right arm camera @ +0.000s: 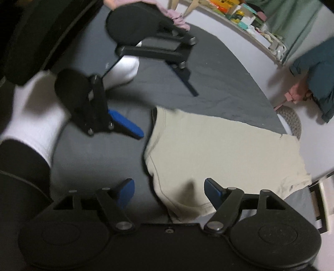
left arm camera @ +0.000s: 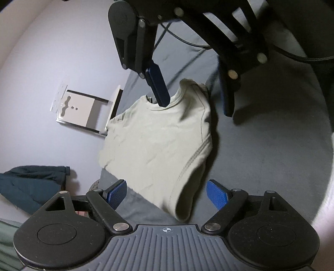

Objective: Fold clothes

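Note:
A pale beige T-shirt lies partly folded on a dark grey mat. My left gripper is open, and a folded sleeve edge of the shirt lies between its blue pads. In the right wrist view the left gripper hangs open above the mat by the collar end. My right gripper is open too, with a sleeve corner between its fingers. Seen from the left wrist, the right gripper spans the collar, one fingertip at the neckline.
A person's feet in white socks stand on the mat beside the shirt. A dark teal jacket lies on the pale floor. A white metal stand sits past the mat's edge. A cluttered shelf runs along the back.

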### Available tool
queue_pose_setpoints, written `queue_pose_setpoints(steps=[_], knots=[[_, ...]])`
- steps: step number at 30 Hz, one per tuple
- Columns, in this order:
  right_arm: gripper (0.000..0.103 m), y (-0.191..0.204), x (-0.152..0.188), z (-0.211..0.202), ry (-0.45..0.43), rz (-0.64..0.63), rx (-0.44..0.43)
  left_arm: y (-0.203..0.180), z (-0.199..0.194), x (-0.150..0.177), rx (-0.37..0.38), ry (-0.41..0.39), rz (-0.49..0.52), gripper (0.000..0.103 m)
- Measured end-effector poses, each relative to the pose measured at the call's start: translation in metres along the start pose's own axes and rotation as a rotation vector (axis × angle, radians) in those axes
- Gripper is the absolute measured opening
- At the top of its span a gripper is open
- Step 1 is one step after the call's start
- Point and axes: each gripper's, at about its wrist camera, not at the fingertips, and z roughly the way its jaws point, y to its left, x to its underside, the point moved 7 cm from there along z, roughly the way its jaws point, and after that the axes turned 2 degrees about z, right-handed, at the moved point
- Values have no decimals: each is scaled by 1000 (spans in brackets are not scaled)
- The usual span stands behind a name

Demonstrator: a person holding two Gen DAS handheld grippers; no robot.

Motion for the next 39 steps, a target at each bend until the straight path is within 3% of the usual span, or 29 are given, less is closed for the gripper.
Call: queue_pose_setpoints(steps=[3,6,10,39], knots=[[81,6,4,11,41,-88,71,-2,3,-3,2,-13,20,84],[103,11,0,17,38,-148,144,-3,6,-4,9,-16,19,84],[103,20,-5,22,46,-214,214,-3,7,-3,28,0,-35,84],[103,21,-6,28,32,-241,274,-5,9,6,29,15,-71,84]])
